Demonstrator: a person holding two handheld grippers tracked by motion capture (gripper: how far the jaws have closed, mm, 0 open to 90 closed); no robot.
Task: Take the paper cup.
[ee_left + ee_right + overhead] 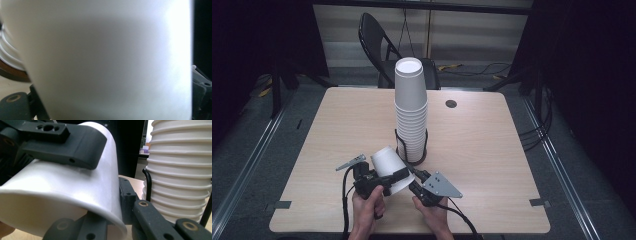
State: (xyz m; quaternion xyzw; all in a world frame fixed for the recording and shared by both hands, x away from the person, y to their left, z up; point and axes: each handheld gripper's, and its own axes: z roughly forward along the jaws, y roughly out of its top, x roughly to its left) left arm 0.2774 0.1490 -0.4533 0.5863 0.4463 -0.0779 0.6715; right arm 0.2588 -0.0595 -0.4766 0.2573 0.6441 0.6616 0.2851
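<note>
Paper cup, single and white, lay tipped on its side above the near edge of the bench, held up off the wood between my two tools. My left tool was clamped on it: in the right gripper view one black jaw pressed flat along the top of the cup's wall, with the wide rim turned toward that camera, and in the left gripper view the cup's pale side stood right up against the lens. My right tool sat just beside the rim, its jaws reaching in at the cup's mouth; one jaw ran under the rim and the other stood beside the wall, but I could not tell whether they gripped the cup or stood apart. Both my hands came in from the near edge, the left hand and the right hand close together. Just beyond the cup stood a tall stack of white paper cups in a black wire holder, near the middle of the bench. A black folding chair stood behind the far edge.
</note>
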